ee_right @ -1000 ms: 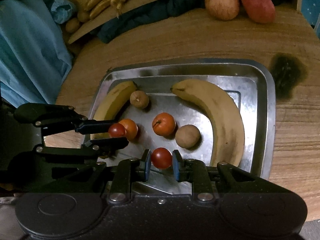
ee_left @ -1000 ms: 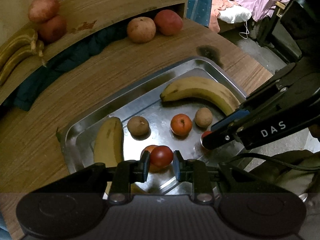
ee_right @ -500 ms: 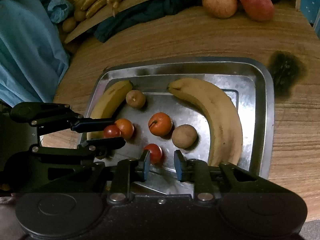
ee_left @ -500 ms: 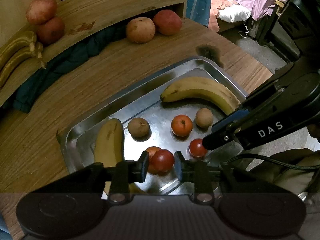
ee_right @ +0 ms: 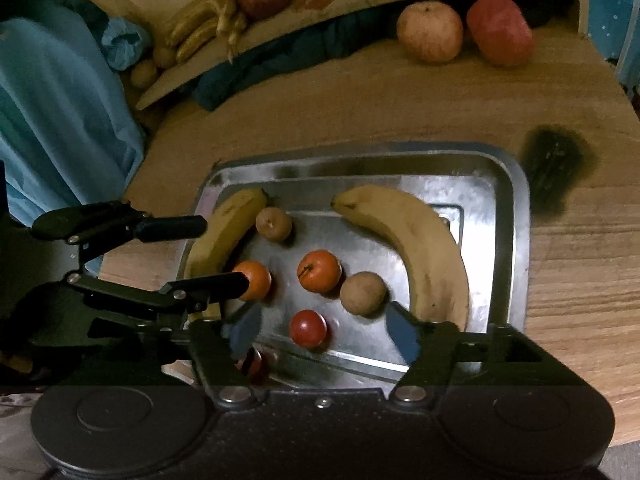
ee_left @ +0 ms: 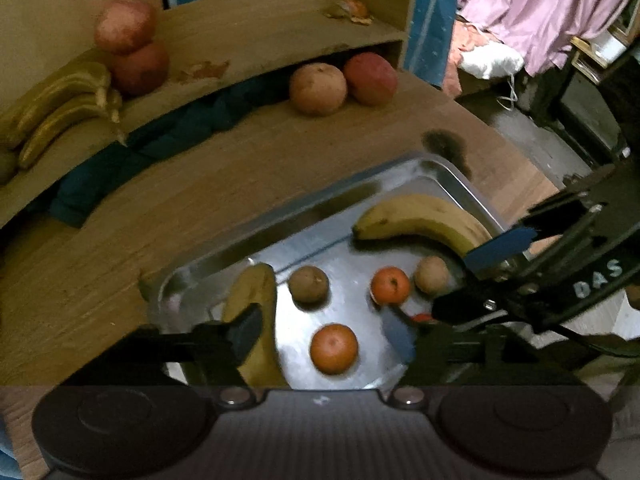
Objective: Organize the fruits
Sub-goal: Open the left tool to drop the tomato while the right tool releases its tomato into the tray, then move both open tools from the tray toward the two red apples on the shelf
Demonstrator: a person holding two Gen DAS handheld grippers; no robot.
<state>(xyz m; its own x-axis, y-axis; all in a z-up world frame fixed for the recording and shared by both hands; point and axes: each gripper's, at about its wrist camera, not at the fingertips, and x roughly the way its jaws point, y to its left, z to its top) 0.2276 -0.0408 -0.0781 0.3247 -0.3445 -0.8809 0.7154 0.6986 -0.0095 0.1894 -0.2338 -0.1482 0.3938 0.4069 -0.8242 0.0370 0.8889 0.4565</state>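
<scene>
A steel tray (ee_right: 517, 240) on the wooden table holds two bananas (ee_right: 420, 240), two oranges (ee_right: 319, 271), two brown round fruits (ee_right: 363, 293) and a red tomato (ee_right: 307, 328). My right gripper (ee_right: 322, 332) is open above that tomato, not touching it. A second red tomato (ee_right: 253, 362) lies at the tray's near edge, half hidden behind my right gripper's finger. My left gripper (ee_left: 320, 334) is open and holds nothing, with an orange (ee_left: 334, 348) lying below it. From the left wrist view, the right gripper (ee_left: 468, 276) hides most of the red tomato (ee_left: 422, 317).
A wooden shelf (ee_left: 248, 36) at the back carries a bunch of bananas (ee_left: 56, 108) and two reddish round fruits (ee_left: 138, 64). Two more large round fruits (ee_left: 318, 88) sit on the table under it, beside dark blue cloth (ee_left: 160, 140). The table edge (ee_left: 520, 156) drops off to the right.
Both grippers let go of their red tomatoes and opened wide. The right one's tomato now rests on the tray. The left one's rolled to the tray's near edge.
</scene>
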